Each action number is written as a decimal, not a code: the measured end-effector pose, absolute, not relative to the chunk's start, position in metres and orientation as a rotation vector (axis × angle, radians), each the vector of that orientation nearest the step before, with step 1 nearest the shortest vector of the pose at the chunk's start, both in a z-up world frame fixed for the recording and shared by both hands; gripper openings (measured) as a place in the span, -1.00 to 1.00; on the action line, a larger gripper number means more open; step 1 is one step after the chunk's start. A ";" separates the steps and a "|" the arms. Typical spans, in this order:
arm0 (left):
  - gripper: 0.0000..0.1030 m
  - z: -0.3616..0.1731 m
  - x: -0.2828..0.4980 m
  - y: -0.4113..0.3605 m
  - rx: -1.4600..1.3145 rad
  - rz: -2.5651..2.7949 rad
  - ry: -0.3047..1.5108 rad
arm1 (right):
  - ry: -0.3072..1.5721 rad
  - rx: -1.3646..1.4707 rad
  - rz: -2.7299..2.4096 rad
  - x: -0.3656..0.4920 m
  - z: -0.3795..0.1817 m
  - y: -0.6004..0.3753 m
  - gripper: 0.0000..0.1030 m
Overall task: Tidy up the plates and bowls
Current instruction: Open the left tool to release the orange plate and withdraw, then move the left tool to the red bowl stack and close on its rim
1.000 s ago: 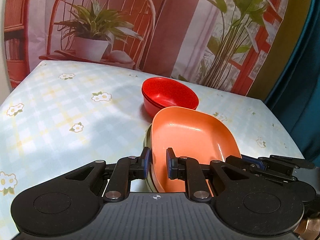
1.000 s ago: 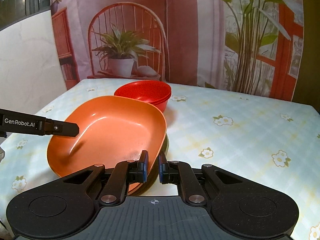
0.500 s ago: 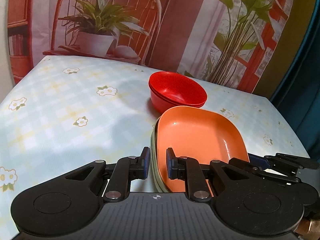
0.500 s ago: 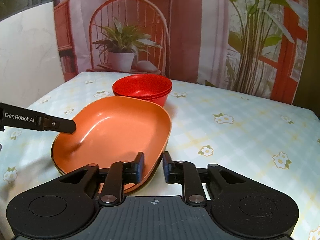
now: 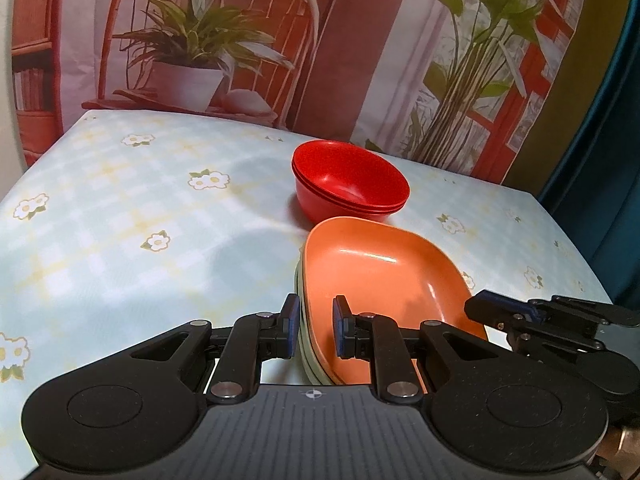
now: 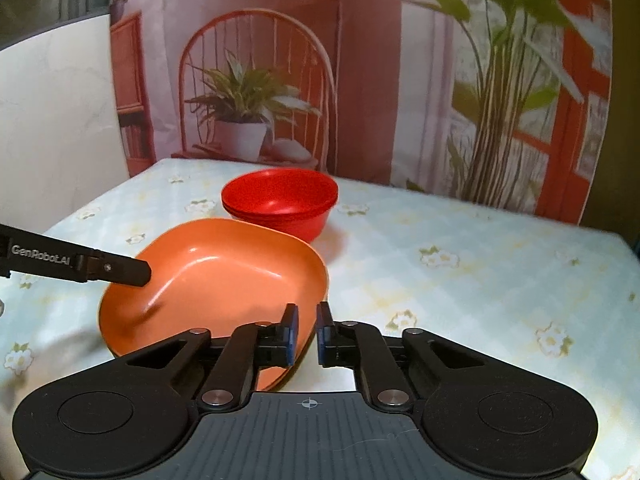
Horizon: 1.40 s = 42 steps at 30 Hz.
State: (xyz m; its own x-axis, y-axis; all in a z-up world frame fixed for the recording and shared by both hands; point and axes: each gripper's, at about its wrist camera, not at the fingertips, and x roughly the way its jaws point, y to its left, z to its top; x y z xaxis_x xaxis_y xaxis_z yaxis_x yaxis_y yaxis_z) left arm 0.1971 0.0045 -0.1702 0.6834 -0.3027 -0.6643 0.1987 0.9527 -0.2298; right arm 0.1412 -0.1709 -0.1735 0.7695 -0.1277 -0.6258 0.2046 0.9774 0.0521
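Left tool grips orange plate's near rim.

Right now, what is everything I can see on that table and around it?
Bowls: a nested stack, at least two, red, mid-table behind the plates.
Orange plate: one, orange, squarish, top of a stack at the near edge.
Plates underneath: pale green rims only, count unclear, under the orange plate.
Tablecloth: one, pale blue check with white flowers, covering the table.
Backdrop: one, printed with a red chair, potted plant and window, behind the table.
Left gripper: black, shut on the plate stack's rim.
Right gripper: black, closed on the orange plate's opposite rim.
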 end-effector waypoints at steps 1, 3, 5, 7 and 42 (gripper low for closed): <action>-0.64 -0.171 0.198 0.005 -0.143 -0.283 0.770 | 0.675 0.123 -0.180 0.142 -0.176 -0.171 -0.85; -0.64 -0.172 0.199 0.005 -0.143 -0.282 0.773 | 0.681 0.121 -0.180 0.142 -0.178 -0.172 -0.85; -0.64 -0.172 0.200 0.006 -0.144 -0.281 0.776 | 0.680 0.122 -0.179 0.141 -0.178 -0.171 -0.85; -0.64 -0.172 0.200 0.006 -0.144 -0.279 0.775 | 0.677 0.122 -0.182 0.141 -0.178 -0.170 -0.83; 0.92 -0.086 0.290 0.003 -0.005 -0.295 0.629 | 0.650 0.229 -0.111 0.225 -0.119 -0.238 0.83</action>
State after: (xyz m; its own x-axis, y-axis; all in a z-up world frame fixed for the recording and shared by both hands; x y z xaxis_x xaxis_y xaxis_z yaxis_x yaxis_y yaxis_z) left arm 0.2897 0.0026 -0.0864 0.7680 -0.2735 -0.5791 0.2703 0.9582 -0.0940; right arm 0.2246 -0.2381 -0.1186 0.7910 -0.0306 -0.6110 0.1738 0.9688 0.1766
